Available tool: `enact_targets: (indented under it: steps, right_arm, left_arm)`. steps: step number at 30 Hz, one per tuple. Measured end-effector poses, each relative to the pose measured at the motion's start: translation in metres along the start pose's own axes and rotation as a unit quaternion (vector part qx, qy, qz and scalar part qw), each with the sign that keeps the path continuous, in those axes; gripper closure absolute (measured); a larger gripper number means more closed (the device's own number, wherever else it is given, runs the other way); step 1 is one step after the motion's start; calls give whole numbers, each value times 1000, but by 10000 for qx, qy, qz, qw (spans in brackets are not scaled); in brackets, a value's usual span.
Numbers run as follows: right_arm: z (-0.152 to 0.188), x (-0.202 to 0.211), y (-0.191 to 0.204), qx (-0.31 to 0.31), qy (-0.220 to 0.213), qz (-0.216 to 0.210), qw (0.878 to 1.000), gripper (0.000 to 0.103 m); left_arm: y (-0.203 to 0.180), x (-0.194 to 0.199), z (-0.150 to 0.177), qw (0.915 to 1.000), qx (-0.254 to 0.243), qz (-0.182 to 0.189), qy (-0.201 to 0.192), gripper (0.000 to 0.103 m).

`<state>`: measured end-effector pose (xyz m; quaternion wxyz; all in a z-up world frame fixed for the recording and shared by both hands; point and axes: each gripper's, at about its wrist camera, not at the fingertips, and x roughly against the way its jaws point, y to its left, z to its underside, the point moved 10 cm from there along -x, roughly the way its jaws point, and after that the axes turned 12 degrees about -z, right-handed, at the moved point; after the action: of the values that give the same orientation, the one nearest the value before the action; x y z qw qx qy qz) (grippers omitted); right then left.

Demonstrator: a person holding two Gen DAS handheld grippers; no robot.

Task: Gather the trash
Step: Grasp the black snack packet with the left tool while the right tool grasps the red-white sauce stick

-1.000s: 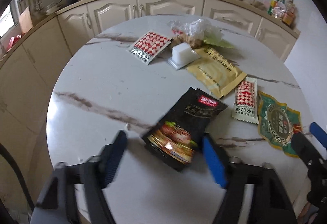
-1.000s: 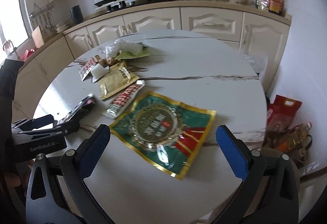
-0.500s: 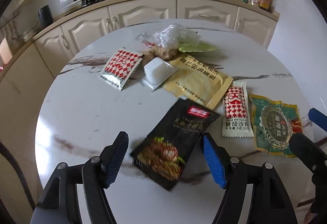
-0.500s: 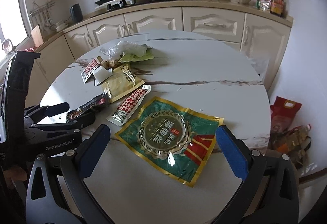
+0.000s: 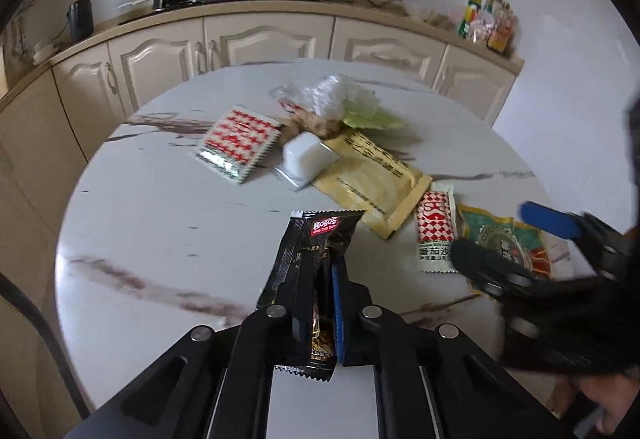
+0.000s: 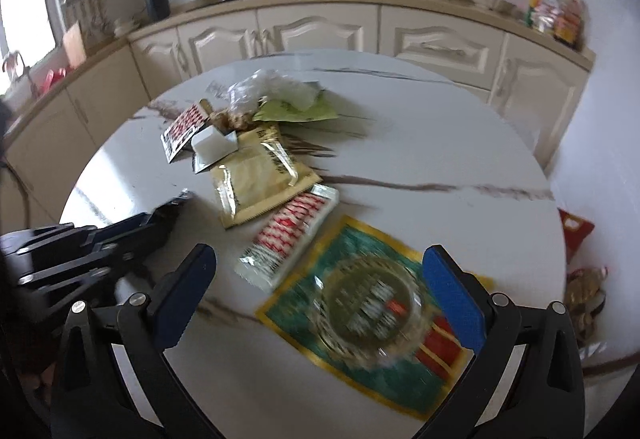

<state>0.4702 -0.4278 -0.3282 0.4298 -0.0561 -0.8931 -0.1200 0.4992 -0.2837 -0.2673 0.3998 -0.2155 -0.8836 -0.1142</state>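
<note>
Now the left hand-held gripper [image 5: 320,303] is closed on the black packet [image 5: 316,259], with both pads pressed against its sides. The packet is folded lengthwise between them and stands up off the counter [image 5: 160,223]; its red label points to 12 o'clock in the left wrist view, and its serrated lower edge hangs below the pads.

The right hand-held gripper [image 6: 316,299] is wide open, its blue pads spread to both sides of the green packet [image 6: 372,323]. This packet lies flat on the counter with a gold border, and it looks blurred in the right wrist view. I cannot tell if the pads touch it.

At 10 o'clock from the green packet, just beside it, lies the red-white sachet [image 6: 288,239]. Further in the same direction is the yellow pouch [image 6: 260,175], and its corner touches the sachet. A white tub [image 6: 214,143] sits at the far-left end of the pouch, next to a checked packet [image 6: 182,129]. Behind them, toward 12 o'clock, there is a crumpled clear bag [image 6: 272,87] and a light green wrapper [image 6: 296,111].

From the left wrist view, the right hand-held gripper appears at 3 o'clock, over the green packet.
</note>
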Motion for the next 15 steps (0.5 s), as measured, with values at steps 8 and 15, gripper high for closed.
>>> enact_targets:
  steps: [8, 15]
  right_arm:
    - [-4, -47, 12, 346, 533, 1, 9980, 21]
    - [-1, -45, 13, 434, 533, -123, 9976, 50]
  left_arm:
    - [35, 18, 2, 9994, 317, 125, -58, 100]
    - [49, 31, 0, 9984, 478, 272, -113, 100]
